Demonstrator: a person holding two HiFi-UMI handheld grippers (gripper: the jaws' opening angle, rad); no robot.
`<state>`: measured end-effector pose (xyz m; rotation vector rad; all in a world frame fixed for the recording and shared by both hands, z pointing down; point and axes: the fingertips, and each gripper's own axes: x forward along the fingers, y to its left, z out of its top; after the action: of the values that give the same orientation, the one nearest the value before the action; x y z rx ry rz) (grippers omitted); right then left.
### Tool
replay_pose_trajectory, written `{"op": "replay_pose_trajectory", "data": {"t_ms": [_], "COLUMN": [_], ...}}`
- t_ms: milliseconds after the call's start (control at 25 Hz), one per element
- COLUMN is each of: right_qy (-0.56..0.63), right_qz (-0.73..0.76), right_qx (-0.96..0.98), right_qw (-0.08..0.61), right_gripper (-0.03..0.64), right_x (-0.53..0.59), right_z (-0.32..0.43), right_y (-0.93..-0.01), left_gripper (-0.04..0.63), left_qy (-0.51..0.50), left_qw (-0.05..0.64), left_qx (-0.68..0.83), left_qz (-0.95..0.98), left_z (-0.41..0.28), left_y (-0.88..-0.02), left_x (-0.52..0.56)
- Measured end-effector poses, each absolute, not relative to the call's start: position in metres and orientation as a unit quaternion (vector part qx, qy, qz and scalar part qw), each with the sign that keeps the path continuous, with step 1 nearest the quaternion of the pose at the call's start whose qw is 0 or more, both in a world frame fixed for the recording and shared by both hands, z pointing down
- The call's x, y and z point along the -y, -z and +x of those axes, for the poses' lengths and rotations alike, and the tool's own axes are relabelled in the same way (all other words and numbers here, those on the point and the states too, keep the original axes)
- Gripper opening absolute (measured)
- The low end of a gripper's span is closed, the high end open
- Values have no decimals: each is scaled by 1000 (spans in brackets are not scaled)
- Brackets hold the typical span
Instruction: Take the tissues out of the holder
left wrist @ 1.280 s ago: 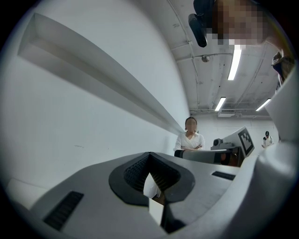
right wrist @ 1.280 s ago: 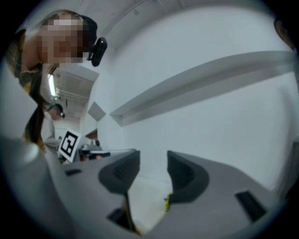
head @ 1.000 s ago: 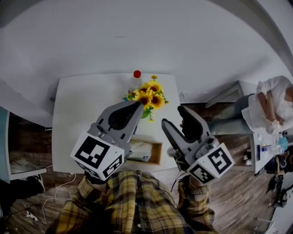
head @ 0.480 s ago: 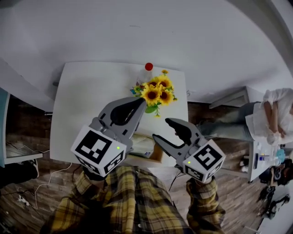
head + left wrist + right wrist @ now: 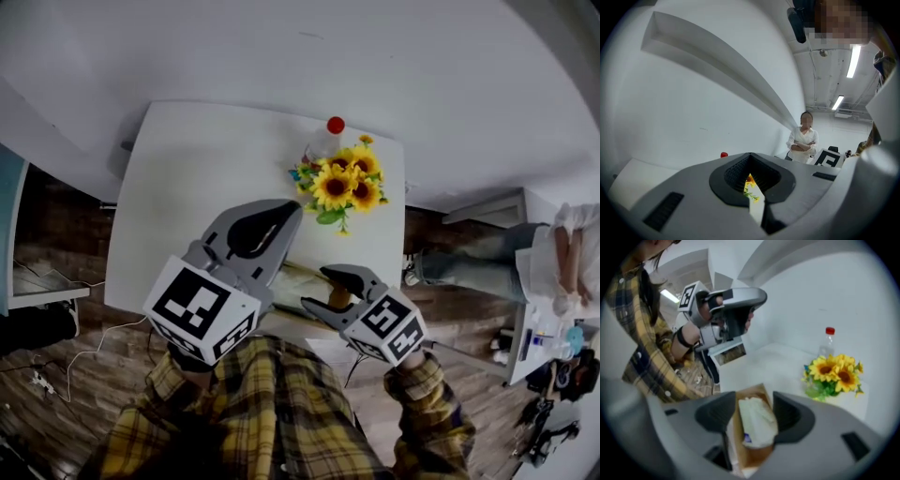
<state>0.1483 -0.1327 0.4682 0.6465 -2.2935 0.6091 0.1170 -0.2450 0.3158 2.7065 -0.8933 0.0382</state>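
The tissues [image 5: 757, 423] lie in their wooden holder [image 5: 753, 389] at the desk's [image 5: 187, 187] near edge. The right gripper [image 5: 319, 289] hangs over them, jaws wide apart (nothing gripped). The left gripper [image 5: 286, 211] is closed on nothing.

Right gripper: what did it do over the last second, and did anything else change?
The right gripper moved left and down; its open jaws are now poised over the tissue pack in the wooden holder, not gripping. The left gripper stayed raised and shut; the tissue pack hasn't moved.
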Motion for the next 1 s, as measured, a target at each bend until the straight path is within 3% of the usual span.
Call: {"op": "replay_pose_trajectory", "data": {"t_ms": [1000], "right_qy": [-277], "right_qz": [140], "right_qx": [813], "right_qw": [493], "right_gripper": [235], "right_x": [91], "right_z": [137], "right_y": [-598], "left_gripper": [14], "left_qy": [-32], "left_qw": [180], "left_qx": [335], "left_qz": [924], "left_z": [98], "left_y": [-348], "left_x": [238]}}
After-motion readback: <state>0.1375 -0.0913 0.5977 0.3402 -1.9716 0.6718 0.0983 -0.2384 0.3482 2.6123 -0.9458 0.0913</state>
